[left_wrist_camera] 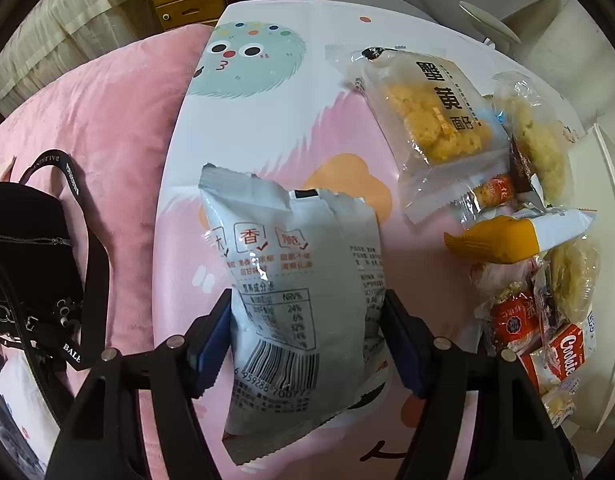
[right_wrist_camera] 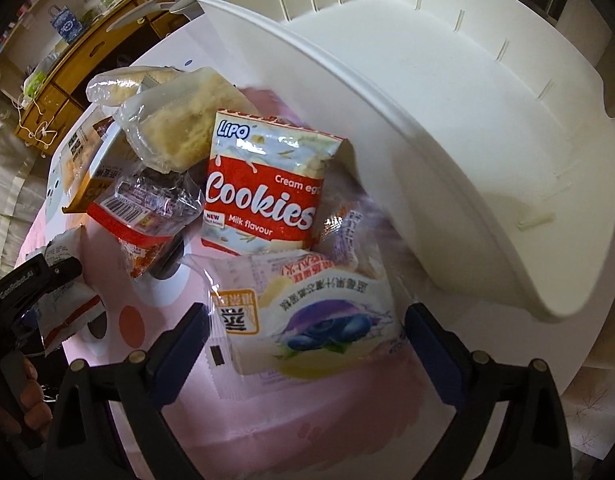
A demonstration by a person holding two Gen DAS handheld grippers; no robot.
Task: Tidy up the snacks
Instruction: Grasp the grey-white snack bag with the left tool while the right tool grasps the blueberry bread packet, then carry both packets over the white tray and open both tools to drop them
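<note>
Gripping a grey snack bag (left_wrist_camera: 299, 300), the left gripper (left_wrist_camera: 307, 344) clamps both sides; the right gripper (right_wrist_camera: 303, 344), spread wide, straddles a blueberry pastry packet (right_wrist_camera: 307, 320) unclamped.

Glossy crinkled plastic film is seen on the grey snack bag (left_wrist_camera: 299, 300); matt white plastic on the organizer tray (right_wrist_camera: 447, 128); plush pink cloth on the cushion (left_wrist_camera: 107, 120).
</note>
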